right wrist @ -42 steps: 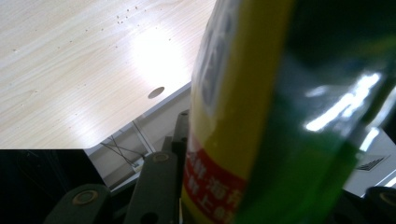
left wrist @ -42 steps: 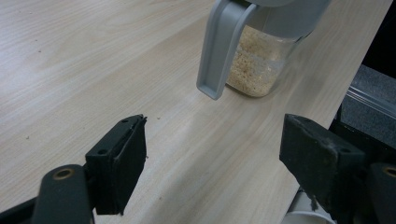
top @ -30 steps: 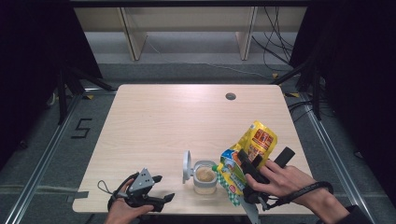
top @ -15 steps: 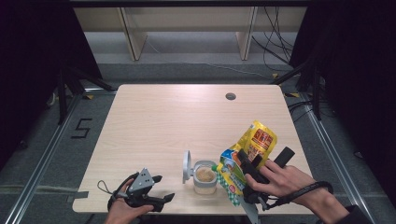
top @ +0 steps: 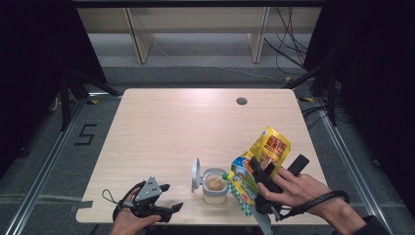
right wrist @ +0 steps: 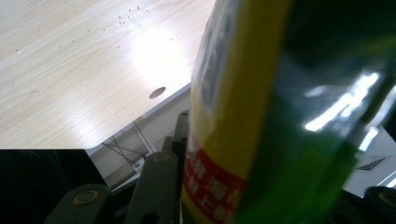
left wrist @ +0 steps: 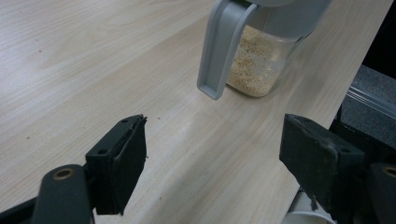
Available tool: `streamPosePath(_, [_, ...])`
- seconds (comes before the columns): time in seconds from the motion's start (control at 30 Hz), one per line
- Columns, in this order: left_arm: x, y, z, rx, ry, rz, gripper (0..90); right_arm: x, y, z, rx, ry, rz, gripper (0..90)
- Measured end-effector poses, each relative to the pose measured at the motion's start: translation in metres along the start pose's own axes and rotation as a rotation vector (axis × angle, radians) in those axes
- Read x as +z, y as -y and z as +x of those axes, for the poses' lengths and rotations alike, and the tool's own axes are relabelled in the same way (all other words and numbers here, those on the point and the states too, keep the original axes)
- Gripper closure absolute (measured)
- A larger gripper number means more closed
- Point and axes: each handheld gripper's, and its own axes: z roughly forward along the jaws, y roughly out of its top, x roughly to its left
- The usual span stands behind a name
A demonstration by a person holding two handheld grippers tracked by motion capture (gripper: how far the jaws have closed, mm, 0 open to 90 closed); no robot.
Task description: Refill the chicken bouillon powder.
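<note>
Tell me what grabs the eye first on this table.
The bright yellow snack bag, gripped in the right claw and tipped over the open clear jar of tan grains near the table's front edge. To the left, the left claw rests open on the wooden table.

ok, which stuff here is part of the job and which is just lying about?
In the job:
- yellow bag, held tilted in the right claw
- open jar part full of grains, its lid flipped up
- left claw, open, resting near the table's front edge

Lying about:
- shelf unit behind the table
- cables on the floor
</note>
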Motion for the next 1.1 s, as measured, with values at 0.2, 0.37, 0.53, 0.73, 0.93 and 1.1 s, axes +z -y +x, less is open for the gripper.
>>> streamPosePath(0.2, [0.0,0.0,0.0,-0.001,0.0,0.0,22.4,0.0005,-0.0011,0.001,0.004,0.002,0.0,70.4])
streamPosePath(0.37, [0.0003,0.0002,-0.0002,-0.002,-0.003,-0.004,22.4,0.0004,-0.0012,0.0014,0.007,0.001,-0.003,70.4])
streamPosePath(0.53, [0.0004,0.0001,-0.0003,-0.003,-0.002,-0.003,22.4,0.0002,-0.001,0.0019,-0.001,0.003,0.0,70.9])
streamPosePath(0.73, [0.0003,0.0002,-0.0002,-0.001,-0.002,-0.004,22.4,0.0,-0.001,0.0019,0.003,0.003,0.0,71.0])
streamPosePath(0.93, [-0.0001,0.0,0.0002,-0.001,0.0,0.0,22.4,0.0002,-0.001,0.0022,-0.001,0.003,0.0,71.1])
streamPosePath(1.1, [0.0003,0.0002,-0.0001,-0.002,-0.003,-0.004,22.4,0.0002,-0.0012,0.0025,0.005,0.003,-0.002,71.2])
